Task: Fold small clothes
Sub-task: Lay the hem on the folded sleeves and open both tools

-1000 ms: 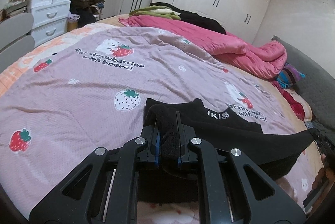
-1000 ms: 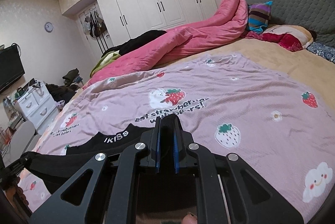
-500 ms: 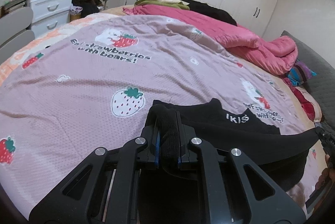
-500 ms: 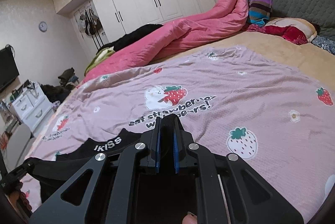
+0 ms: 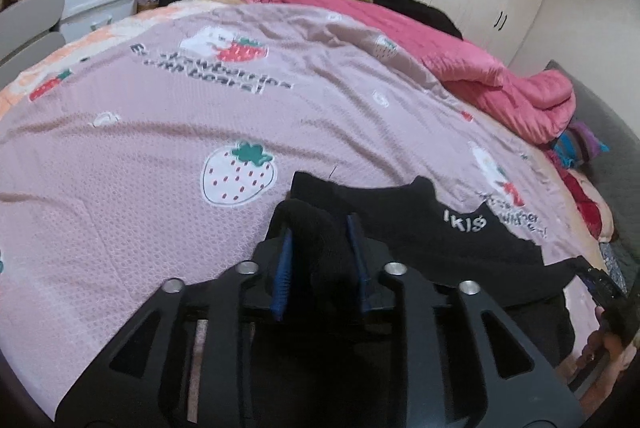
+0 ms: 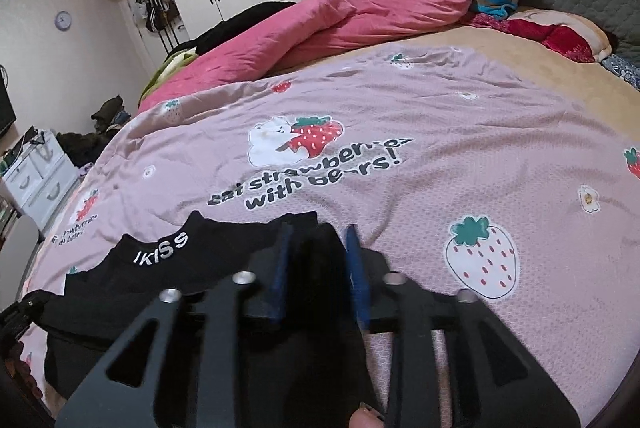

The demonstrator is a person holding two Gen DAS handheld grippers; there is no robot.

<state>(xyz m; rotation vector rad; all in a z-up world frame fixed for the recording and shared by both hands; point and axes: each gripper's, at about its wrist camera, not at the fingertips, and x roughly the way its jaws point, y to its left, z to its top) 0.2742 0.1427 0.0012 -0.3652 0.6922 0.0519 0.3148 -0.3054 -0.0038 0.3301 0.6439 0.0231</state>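
Black garment (image 5: 460, 248) laid on strawberry bedspread (image 5: 160, 187). Left gripper (image 5: 320, 228) and right gripper (image 6: 316, 248), clamped a second ago, now opening, cloth loose between jaws: fold placed, release underway.

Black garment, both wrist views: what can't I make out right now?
- Black garment: near half hidden by gripper frames in both views; whole shape unclear.
- Left gripper: jaws opening, cloth between; pad contact unclear, black on black.
- Right gripper: jaws opening, motion-blurred; same doubt.
- Waistband lettering: partly legible, full word unsure.
- Bedspread: cut off by the picture edges.
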